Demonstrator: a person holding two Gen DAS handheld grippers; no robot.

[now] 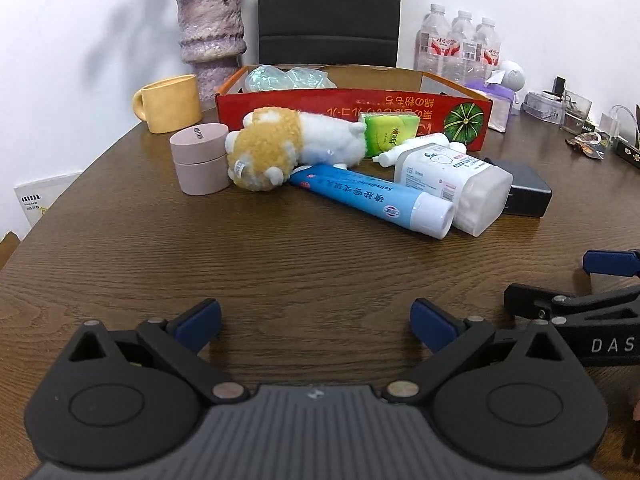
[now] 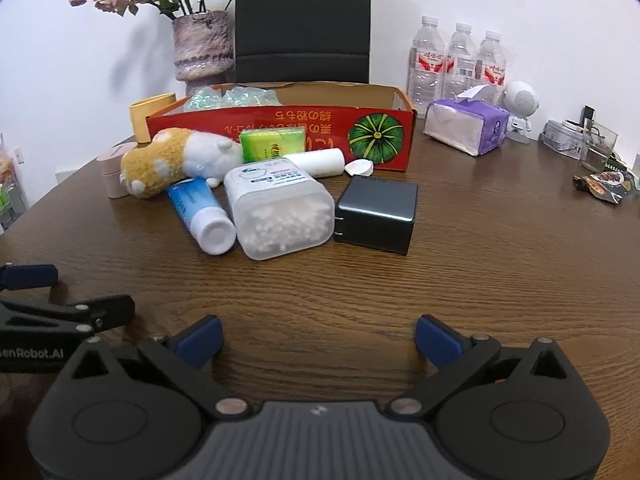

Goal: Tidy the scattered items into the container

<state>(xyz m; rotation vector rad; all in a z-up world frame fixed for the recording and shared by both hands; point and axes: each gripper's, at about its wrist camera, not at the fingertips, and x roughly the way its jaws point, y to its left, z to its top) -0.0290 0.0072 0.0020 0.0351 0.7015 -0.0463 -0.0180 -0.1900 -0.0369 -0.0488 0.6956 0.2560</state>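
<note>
Your left gripper [image 1: 316, 322] and right gripper [image 2: 318, 338] both sit low at the bottom of their views with jaws spread wide and holding nothing, bare worktop [image 2: 480, 280] between them and the clutter.

From the right wrist view, the nearest items lie straight ahead in mid-frame: the clear cotton swab box [image 2: 280, 208] dead centre, its long axis running toward you, with the black charger [image 2: 376, 216] just beside it on the right and the blue tube [image 2: 202, 212] touching its left side, cap end nearest you. Your right gripper looks better lined up on the charger, which stands free on its right flank. From the left wrist view the tube [image 1: 372, 198] lies slanted from centre to lower right, so you would need to turn the jaws across it.

Behind these, the plush toy [image 1: 272, 148] lies on its side against the pink jar [image 1: 200, 160]; the green pack [image 2: 272, 144] and a white bottle [image 2: 316, 162] lean close to the red box [image 2: 280, 120], the container, which crosses the upper middle and already holds something pale green. You must lift everything over its front wall.
</note>
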